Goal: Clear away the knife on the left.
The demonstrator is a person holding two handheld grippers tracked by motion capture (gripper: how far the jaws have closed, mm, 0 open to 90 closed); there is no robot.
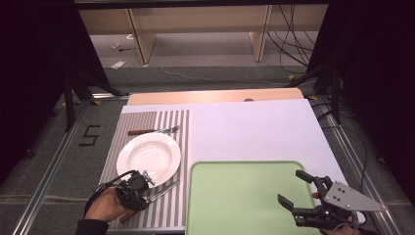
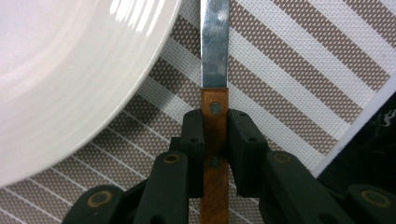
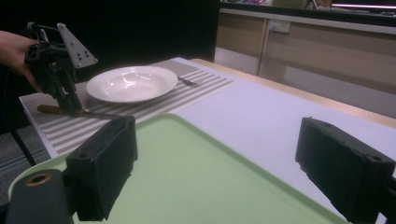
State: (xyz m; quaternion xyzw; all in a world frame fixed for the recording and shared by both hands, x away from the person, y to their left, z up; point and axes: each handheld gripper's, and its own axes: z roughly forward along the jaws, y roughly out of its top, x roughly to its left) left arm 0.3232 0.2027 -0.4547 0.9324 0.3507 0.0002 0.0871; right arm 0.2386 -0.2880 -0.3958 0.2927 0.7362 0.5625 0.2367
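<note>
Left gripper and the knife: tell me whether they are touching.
Touching. In the left gripper view the left gripper has both jaws pressed against the sides of the knife, on its wooden handle, with no gap on either side.

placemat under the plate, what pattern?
Brown and white stripes on the placemat, finely dotted weave; clearest in the left gripper view.

A single black numeral "5" [image 1: 90, 135] stands on the grey floor to the left of the table, level with the far end of the striped placemat [image 1: 128, 128]; it is made of straight dark strips. No other text, label or brand can be read; the remaining surfaces carry no legible marks.
</note>
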